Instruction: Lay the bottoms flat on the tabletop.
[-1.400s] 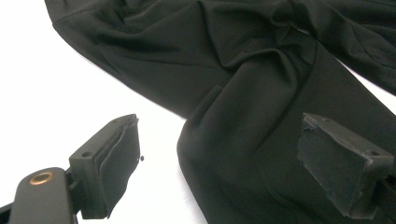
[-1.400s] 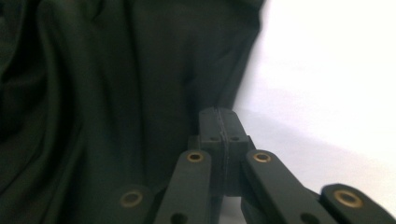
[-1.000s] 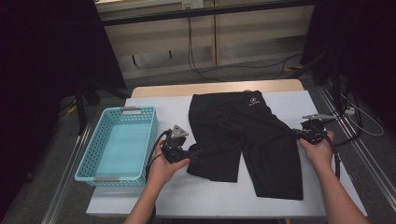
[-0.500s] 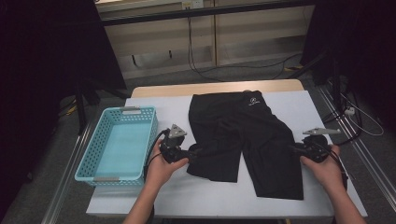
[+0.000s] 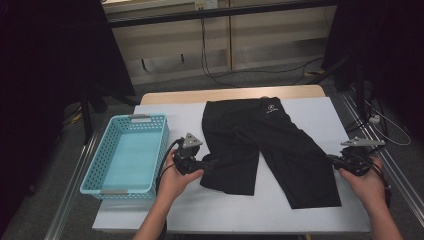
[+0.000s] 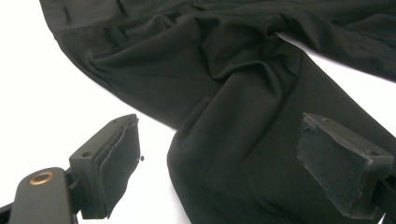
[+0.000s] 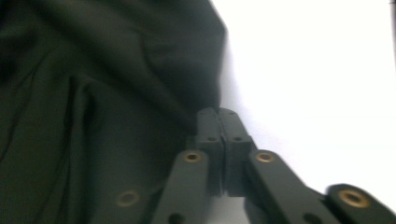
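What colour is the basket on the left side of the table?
The basket is light blue, a turquoise plastic lattice. The high view shows it best.

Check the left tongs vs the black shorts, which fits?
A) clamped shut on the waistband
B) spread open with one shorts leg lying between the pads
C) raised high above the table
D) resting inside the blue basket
B: in the left gripper view the left tongs stand wide apart, with a leg of the black shorts lying between the pads, unpinched, on the white table.
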A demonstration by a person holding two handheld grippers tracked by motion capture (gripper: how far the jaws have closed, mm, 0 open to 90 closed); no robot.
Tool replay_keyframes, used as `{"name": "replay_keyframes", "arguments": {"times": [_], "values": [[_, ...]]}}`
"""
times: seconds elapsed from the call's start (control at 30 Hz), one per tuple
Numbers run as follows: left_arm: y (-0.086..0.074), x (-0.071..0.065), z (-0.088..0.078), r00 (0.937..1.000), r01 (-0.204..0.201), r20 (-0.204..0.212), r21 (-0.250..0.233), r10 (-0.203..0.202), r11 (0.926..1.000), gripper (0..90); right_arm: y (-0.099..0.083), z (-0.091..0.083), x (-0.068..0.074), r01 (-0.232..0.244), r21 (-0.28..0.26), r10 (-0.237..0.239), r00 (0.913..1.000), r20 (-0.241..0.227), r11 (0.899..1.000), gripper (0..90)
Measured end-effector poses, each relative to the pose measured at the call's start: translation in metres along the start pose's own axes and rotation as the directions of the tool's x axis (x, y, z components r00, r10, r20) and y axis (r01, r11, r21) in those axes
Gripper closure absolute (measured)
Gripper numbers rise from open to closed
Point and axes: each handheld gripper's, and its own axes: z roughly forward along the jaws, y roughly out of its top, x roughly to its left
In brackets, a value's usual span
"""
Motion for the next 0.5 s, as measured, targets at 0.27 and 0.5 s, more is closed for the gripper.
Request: {"name": "replay_keyframes", "arguments": {"times": [0.27, 0.5], "values": [[-0.001, 0.001, 0.001, 1.0000, -0.002, -0.007, 0.002, 0.002, 1.0000, 13.6, 0.005, 0.002, 0.042, 0.096, -0.046, -0.099, 0.9936, -0.054, 0.994, 58.2], [-0.001, 0.000, -0.003, 1.0000, -0.006, 0.002, -0.012, 0.006, 0.9999, 12.5, 0.004, 0.005, 0.091, 0.154, -0.060, -0.160, 0.9779, -0.134, 0.986, 50.6]]}}
